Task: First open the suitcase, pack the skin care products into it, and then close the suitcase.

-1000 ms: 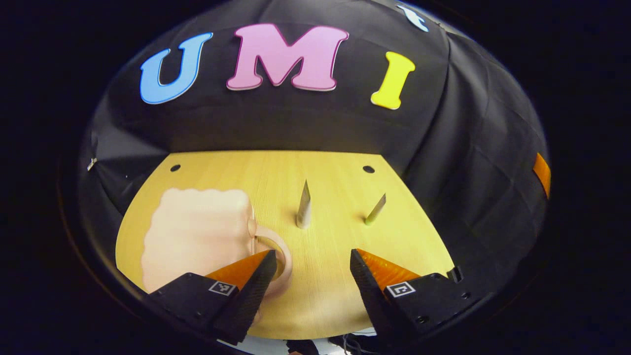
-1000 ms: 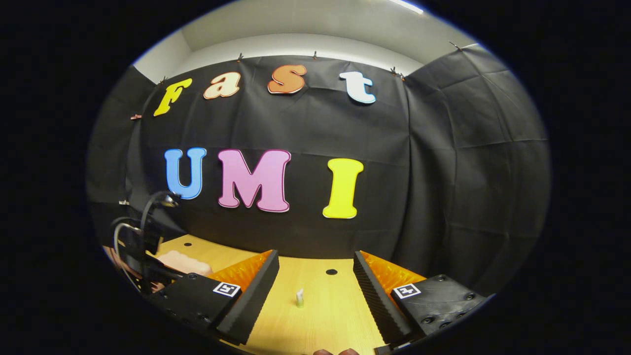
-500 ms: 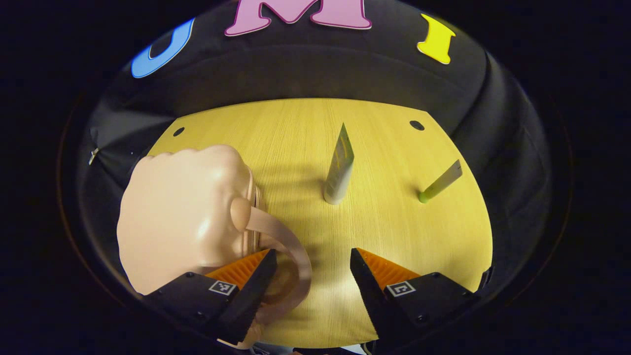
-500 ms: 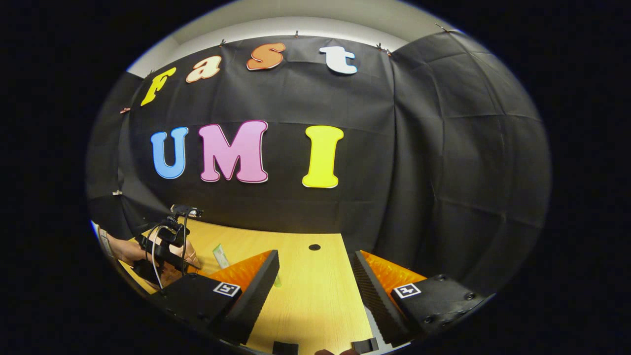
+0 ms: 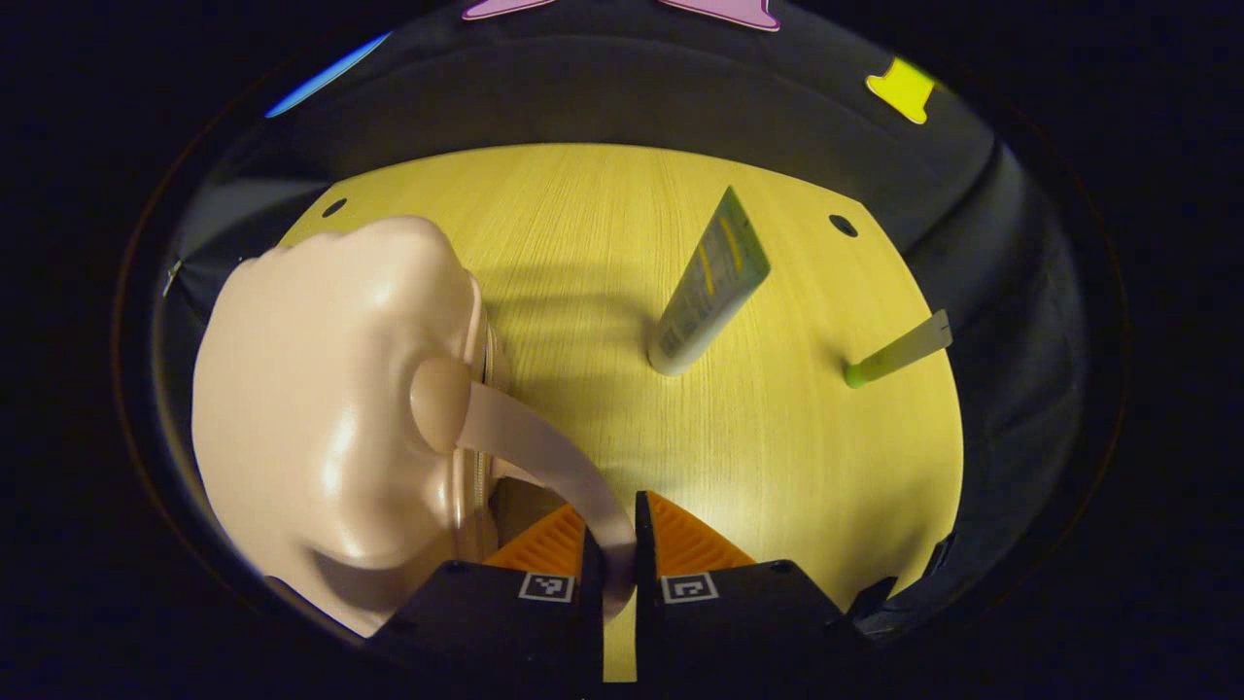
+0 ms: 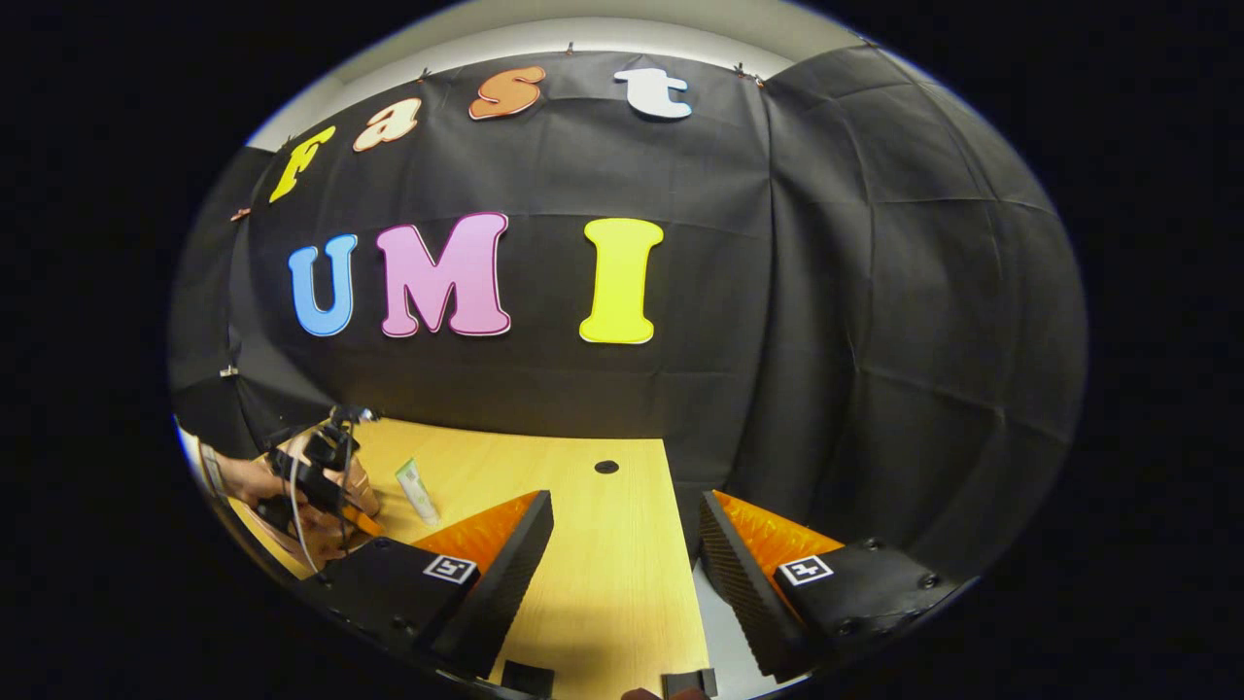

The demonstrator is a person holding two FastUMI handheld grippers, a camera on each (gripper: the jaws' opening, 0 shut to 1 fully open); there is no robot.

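The pink suitcase (image 5: 330, 399) lies at 9 o'clock on the wooden table (image 5: 777, 467). The left gripper (image 5: 610, 544), open a second ago, is now clamped on its handle (image 5: 544, 457), so opening can begin. The right gripper (image 6: 622, 544) waits with fingers apart; two skin care tubes (image 5: 709, 282) stand at 1 o'clock.

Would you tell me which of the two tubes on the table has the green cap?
The thinner tube near the table's right edge in the left gripper view; its cap is bright green. The broader tube nearer the middle has a pale cap.
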